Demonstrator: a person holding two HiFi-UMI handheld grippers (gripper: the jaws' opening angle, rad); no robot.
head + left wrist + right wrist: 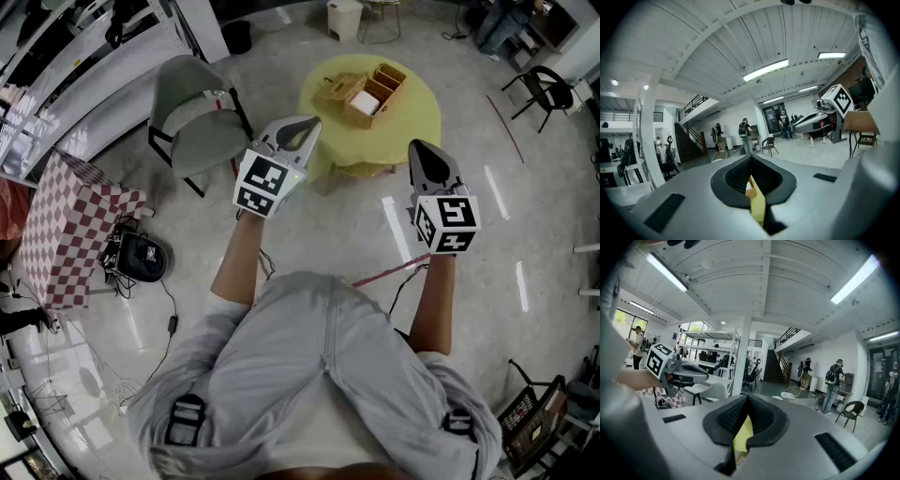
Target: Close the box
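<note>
A wicker box stands open on a round yellow table, its lid folded out to the left and something white inside. I hold both grippers in the air well short of the table, apart from the box. My left gripper is shut with nothing in it, its tips meeting; a sliver of the yellow table and the box shows under the jaws. My right gripper is also shut and holds nothing, with the yellow table showing below it.
A grey chair stands left of the table. A red-and-white checked cloth and a black device with cables lie at the far left. Black chairs stand at the right. Several people stand far off.
</note>
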